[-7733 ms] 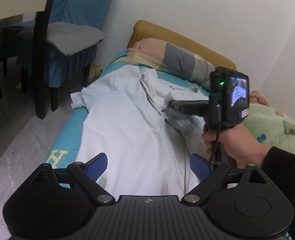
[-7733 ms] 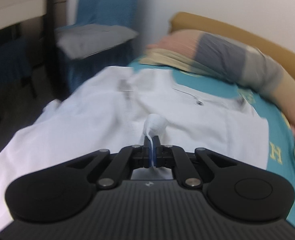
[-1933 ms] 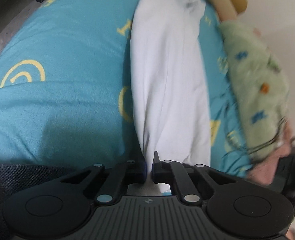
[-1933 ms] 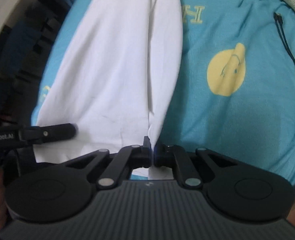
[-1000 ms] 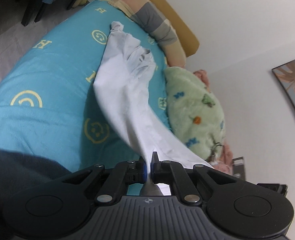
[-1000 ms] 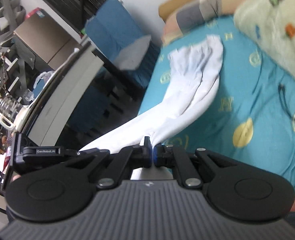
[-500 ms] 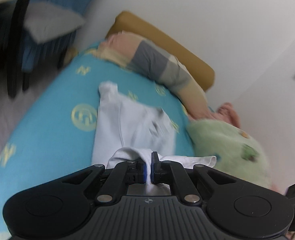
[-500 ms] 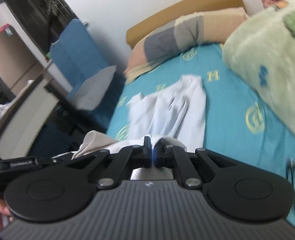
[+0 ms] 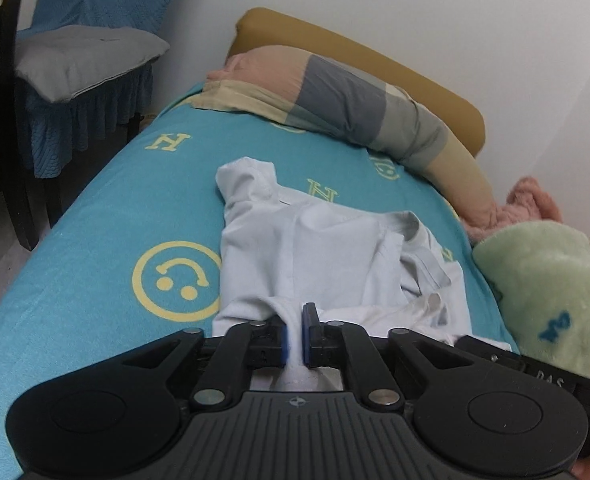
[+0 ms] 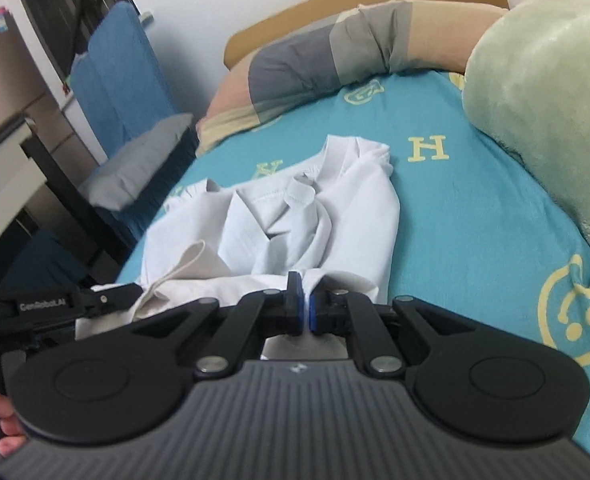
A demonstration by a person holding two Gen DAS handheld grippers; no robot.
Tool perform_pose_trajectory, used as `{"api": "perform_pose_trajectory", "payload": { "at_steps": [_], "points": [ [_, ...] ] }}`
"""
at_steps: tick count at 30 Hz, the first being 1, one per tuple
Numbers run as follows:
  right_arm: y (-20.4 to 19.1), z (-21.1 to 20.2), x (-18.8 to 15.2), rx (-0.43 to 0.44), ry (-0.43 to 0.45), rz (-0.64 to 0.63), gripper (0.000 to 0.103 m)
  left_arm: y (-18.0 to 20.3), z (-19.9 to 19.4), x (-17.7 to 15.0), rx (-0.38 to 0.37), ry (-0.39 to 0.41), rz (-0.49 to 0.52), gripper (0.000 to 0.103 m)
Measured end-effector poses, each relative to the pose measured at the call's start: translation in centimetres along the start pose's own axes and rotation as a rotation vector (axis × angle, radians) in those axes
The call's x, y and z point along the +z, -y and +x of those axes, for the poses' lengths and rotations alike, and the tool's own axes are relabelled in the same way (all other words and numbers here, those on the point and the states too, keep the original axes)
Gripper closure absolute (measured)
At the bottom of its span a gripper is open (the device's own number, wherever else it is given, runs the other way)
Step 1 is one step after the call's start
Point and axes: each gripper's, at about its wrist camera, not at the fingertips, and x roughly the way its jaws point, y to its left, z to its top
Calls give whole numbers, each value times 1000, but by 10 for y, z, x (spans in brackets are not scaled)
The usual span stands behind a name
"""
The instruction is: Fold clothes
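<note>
A white shirt lies on the teal bedsheet, its collar end toward the pillow and its near end doubled back over itself. My left gripper is shut on the shirt's near edge, low over the bed. My right gripper is shut on the same edge of the shirt, further right. The left gripper's body shows at the left of the right wrist view. The right gripper's body shows at the lower right of the left wrist view.
A striped pillow and a tan headboard lie at the far end. A green plush blanket is on the right. A blue-covered chair with a grey cushion stands left of the bed, by a dark table leg.
Both grippers have carried the shirt's bottom edge forward toward the collar and lowered it, so the long stretched shirt now lies doubled on the bed. Both stay shut on the cloth.
</note>
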Motion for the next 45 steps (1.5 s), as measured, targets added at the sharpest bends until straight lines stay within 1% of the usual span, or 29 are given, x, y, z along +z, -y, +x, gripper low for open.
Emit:
{"api": "perform_pose_trajectory", "payload": {
  "at_steps": [1,2,3,5,6,8,10,12,15,16,18,21,22,24,26,29,30,32,33,34,35,36,37,38,39,40,41,43,45],
  "points": [
    [-2,-4,1,10,-3,11,89,1,-2,-1,-2,-3,6,52],
    [-3,-7,3,20,-7,22,73,2,-3,-2,-4,-6,13,44],
    [-5,-13,3,35,0,38,45,2,-5,-3,-7,-9,19,43],
    [-11,-30,0,42,27,52,19,10,-25,-6,-20,0,25,38],
    [-15,-38,-2,42,41,55,21,14,-38,-9,-25,8,20,36],
    [-23,-57,-6,40,50,53,21,20,-64,-18,-37,23,9,28],
    [-29,-79,-13,41,66,70,21,24,-89,-30,-51,26,-13,27],
    [-32,-102,-25,59,74,125,21,25,-112,-46,-69,15,-53,24],
    [-29,-126,-44,102,37,263,20,19,-132,-72,-108,-53,-137,24],
    [-28,-132,-51,117,20,312,20,14,-134,-81,-123,-81,-194,23],
    [-25,-139,-67,140,-22,410,19,3,-136,-98,-154,-140,-315,23],
    [-16,-140,-94,177,-80,586,20,-14,-121,-123,-202,-229,-518,23],
    [-12,-139,-103,191,-97,654,20,-18,-114,-130,-211,-250,-566,24],
    [-3,-134,-121,211,-126,779,20,-26,-99,-140,-217,-276,-646,26],
    [2,-127,-136,208,-146,858,20,-34,-84,-148,-241,-279,-722,27],
    [6,-109,-152,205,-205,911,20,-43,-64,-156,-229,-291,-753,27],
    [7,-103,-155,204,-213,916,20,-45,-62,-157,-233,-276,-769,27],
    [8,-97,-156,193,-196,920,23,-50,-62,-157,-239,-235,-802,28],
    [9,-97,-155,176,-166,923,32,-52,-64,-157,-230,-217,-815,30],
    [9,-98,-153,158,-132,927,32,-54,-65,-157,-219,-199,-828,39],
    [10,-100,-151,137,-96,930,32,-56,-66,-158,-203,-188,-838,50],
    [13,-102,-149,121,-63,934,34,-58,-66,-159,-191,-183,-847,55],
    [17,-102,-148,110,-41,936,38,-61,-66,-159,-180,-180,-856,63],
    [20,-101,-148,97,-36,936,51,-62,-67,-159,-174,-171,-868,71],
    [23,-100,-147,82,-38,937,67,-62,-69,-158,-170,-158,-867,74],
    [27,-98,-147,67,-41,938,74,-61,-71,-156,-167,-145,-864,80],
    [30,-97,-146,59,-42,940,84,-60,-74,-154,-166,-129,-855,84],
    [33,-98,-144,55,-39,938,93,-56,-81,-148,-163,-99,-821,88],
    [31,-103,-137,70,-19,920,96,-47,-85,-139,-166,-71,-775,90]
  ]
}}
